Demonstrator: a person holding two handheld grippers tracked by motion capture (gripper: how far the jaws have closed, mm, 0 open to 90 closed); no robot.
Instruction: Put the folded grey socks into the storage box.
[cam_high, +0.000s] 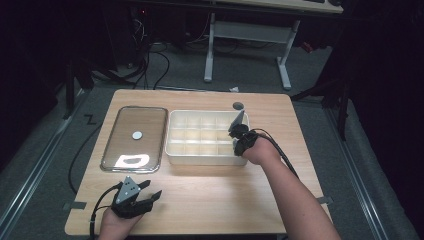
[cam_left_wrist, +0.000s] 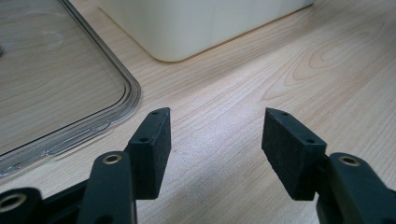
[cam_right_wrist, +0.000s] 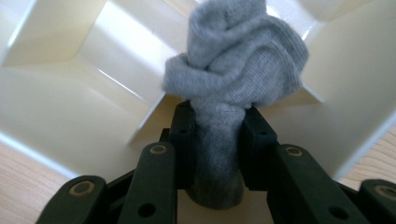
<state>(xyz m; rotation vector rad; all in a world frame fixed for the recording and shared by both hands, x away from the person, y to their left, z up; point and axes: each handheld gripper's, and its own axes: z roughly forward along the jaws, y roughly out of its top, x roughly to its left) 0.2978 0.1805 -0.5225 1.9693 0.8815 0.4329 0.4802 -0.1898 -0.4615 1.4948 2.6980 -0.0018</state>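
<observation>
A rolled grey sock (cam_right_wrist: 238, 56) is pinched between the jaws of my right gripper (cam_right_wrist: 217, 119), its bunched end hanging over a cream divider of the compartment box (cam_right_wrist: 56, 107). In the high view my right gripper (cam_high: 239, 137) stands over the right end of that cream box (cam_high: 200, 155), pointing down into it. My left gripper (cam_high: 152, 190) rests near the table's front left corner. Its jaws stand wide apart over bare wood with nothing between them (cam_left_wrist: 217, 126).
A clear plastic lid (cam_high: 145, 120) lies flat to the left of the box, its rounded corner (cam_left_wrist: 126, 93) just ahead of my left gripper. The box's cream wall (cam_left_wrist: 196, 23) rises beyond. A small dark disc (cam_high: 238, 105) sits behind the box.
</observation>
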